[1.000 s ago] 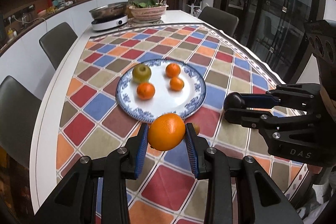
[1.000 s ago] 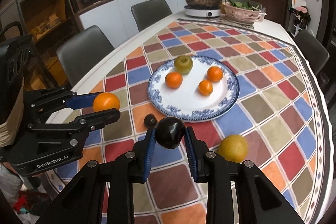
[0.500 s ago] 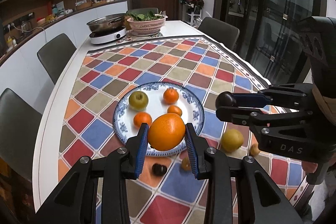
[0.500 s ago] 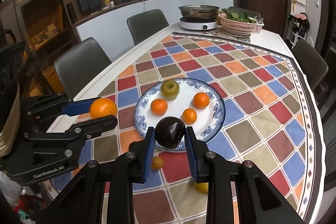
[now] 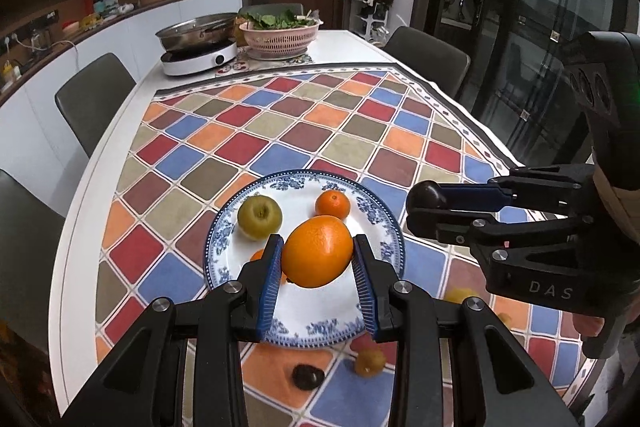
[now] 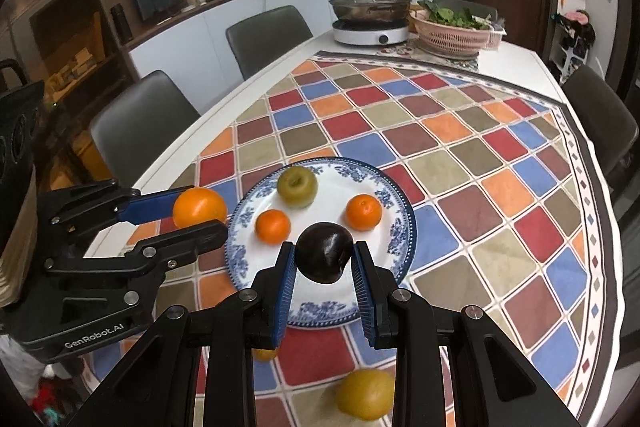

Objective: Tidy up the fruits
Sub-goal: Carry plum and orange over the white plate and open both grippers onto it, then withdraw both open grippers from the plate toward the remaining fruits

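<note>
A checked tablecloth (image 5: 280, 131) in many colours spreads ahead of both pairs of fingers, and on it, just beyond and partly under the fingertips, lies a blue-and-white plate (image 5: 384, 223). The left gripper (image 5: 317, 259) is clamped on a large orange (image 5: 318, 250), its blue pads pressed to either side of the fruit, which hangs over the near half of the plate. The right gripper (image 6: 323, 259) grips a dark plum (image 6: 325, 251) the same way, held above the plate's near part. On the plate beyond the fingertips sit a green apple (image 6: 297, 185), a tangerine (image 6: 363, 211) ahead and to the right of the right gripper's fingers, and another tangerine (image 6: 273, 226) ahead and to their left. Off the plate, under the right gripper's fingers, lies a blurred yellow fruit (image 6: 365, 393); under the left gripper's fingers lie a small dark fruit (image 5: 307, 375) and a small yellow fruit (image 5: 369, 362).
</note>
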Motion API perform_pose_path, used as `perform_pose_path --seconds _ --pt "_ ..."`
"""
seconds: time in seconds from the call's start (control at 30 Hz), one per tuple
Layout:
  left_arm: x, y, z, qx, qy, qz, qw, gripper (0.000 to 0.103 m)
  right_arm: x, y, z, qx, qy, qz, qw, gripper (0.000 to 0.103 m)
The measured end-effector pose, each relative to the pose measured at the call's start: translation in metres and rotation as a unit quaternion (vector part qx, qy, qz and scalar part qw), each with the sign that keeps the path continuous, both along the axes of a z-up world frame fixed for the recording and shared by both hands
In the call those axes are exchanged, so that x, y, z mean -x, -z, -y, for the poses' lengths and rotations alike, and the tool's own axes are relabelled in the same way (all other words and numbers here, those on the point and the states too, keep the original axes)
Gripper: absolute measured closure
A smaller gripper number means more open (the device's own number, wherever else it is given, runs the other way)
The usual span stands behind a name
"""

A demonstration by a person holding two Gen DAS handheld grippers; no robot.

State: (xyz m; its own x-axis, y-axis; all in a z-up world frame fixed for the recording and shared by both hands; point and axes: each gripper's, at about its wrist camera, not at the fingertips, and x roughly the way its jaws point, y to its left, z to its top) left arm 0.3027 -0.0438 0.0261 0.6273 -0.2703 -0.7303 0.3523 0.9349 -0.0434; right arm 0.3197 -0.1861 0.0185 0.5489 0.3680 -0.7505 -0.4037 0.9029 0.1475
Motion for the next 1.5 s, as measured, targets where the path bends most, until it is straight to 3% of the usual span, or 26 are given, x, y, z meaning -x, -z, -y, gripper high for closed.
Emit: perform_pose_path --seconds 0.5,0.9,1.13,1.23,1.5 --pt "-0.064 0.040 0.006 0.004 -0.015 -0.054 0.9984 0.068 -0.057 0.038 -0.001 0.018 0.006 -0.052 0.998 0.073" --pt "-0.085 0.066 0.007 -0.003 -0.015 -0.086 0.9962 0.068 -0.081 0.075 0.001 0.021 0.008 -0.091 0.996 0.073" --pt "-0.086 0.065 0.005 -0.004 -0.020 -0.080 0.9965 0.061 -0.089 0.083 0.002 0.009 0.013 -0.096 0.995 0.073" --pt "-0.084 0.062 0.004 -0.008 -0.024 -0.076 0.9968 0.061 -0.088 0.082 0.003 0.005 0.015 -0.095 0.995 0.066" --pt "-0.069 0.050 0.003 -0.022 -0.028 -0.060 0.9976 0.061 -0.077 0.066 0.006 0.015 0.023 -0.069 0.997 0.066"
